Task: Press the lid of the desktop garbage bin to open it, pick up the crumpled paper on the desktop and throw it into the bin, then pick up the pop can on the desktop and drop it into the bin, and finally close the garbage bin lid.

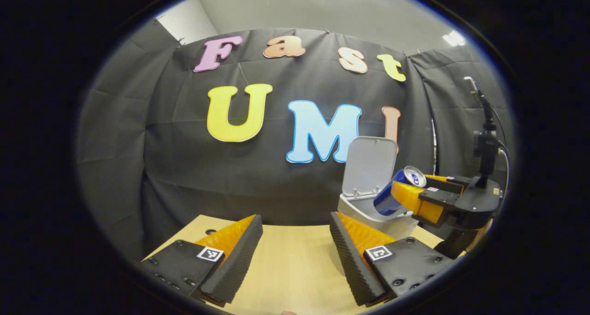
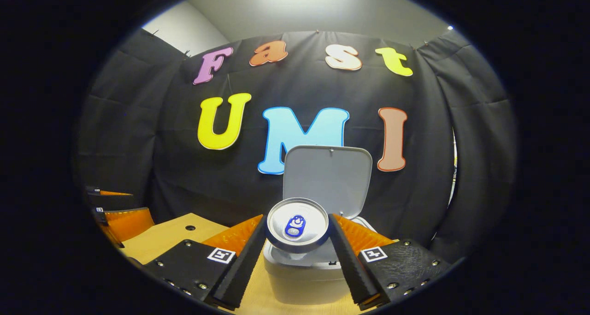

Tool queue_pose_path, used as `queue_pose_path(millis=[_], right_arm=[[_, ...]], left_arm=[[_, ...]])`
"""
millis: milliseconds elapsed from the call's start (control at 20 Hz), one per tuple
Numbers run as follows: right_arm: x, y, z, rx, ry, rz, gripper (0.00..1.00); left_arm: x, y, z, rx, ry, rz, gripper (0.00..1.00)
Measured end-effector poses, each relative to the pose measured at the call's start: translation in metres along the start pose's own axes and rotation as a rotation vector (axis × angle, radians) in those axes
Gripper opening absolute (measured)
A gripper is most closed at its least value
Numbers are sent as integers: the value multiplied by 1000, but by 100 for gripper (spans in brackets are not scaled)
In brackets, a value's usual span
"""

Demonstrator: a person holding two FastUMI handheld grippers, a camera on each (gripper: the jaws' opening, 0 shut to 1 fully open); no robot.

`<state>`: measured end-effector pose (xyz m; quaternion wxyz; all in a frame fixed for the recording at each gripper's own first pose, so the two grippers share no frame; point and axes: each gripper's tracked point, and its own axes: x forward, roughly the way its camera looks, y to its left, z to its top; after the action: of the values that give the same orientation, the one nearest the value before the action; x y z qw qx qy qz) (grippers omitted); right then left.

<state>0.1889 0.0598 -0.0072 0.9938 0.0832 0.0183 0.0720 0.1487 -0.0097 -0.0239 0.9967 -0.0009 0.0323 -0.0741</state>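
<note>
Here the wooden surface (image 1: 295,264) spreads beneath both tongs. On it, ahead of the right tongs (image 2: 297,246), stands the pale garbage bin (image 2: 299,273) with its lid (image 2: 328,179) raised upright at the back. In the left gripper view the bin (image 1: 368,216) sits ahead and to the right of the left tongs (image 1: 295,241), whose jaws stand wide apart with nothing between them. The right tongs (image 1: 417,199) grip the blue pop can (image 2: 297,225) from both sides, its top end facing the camera; in the left gripper view the can (image 1: 396,190) hangs tilted just above the bin's open mouth.
</note>
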Motion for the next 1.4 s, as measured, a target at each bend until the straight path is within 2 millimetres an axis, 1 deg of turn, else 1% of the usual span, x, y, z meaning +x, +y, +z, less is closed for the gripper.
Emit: queue_pose_path(millis=[150,300,450,600,750,800,900,950,1000,1050,1150,1300,1400], right_arm=[[8,4,-12,13,44,9,84],[10,6,-18,14,64,13,85],[10,7,-17,6,62,14,90],[7,7,-15,7,56,16,90],[7,2,-14,4,59,5,90],[7,1,-13,4,61,-1,90],[10,-4,-11,4,71,-17,90],[13,-7,-7,1,74,-27,90],[16,-10,-1,-4,72,-39,91],[20,-15,4,-12,71,-53,91],[29,-22,19,-22,63,-75,91],[49,-34,43,-41,44,-111,91],[63,-41,57,-43,29,-133,91]], left_arm=[[0,2,0,6,1,7,97],[-1,6,1,3,2,17,97],[-1,8,-1,-4,6,22,97],[-6,8,-1,-8,5,25,97],[-5,4,-3,-9,5,19,97],[-5,4,-3,-7,6,15,95],[-4,4,-4,1,9,7,96],[-3,3,-5,4,11,0,97],[-3,3,-5,9,12,-9,95],[-1,3,-5,17,10,-17,95],[4,3,-6,31,10,-42,96],[10,5,-7,29,8,-85,97],[17,8,-14,40,21,-102,97]])
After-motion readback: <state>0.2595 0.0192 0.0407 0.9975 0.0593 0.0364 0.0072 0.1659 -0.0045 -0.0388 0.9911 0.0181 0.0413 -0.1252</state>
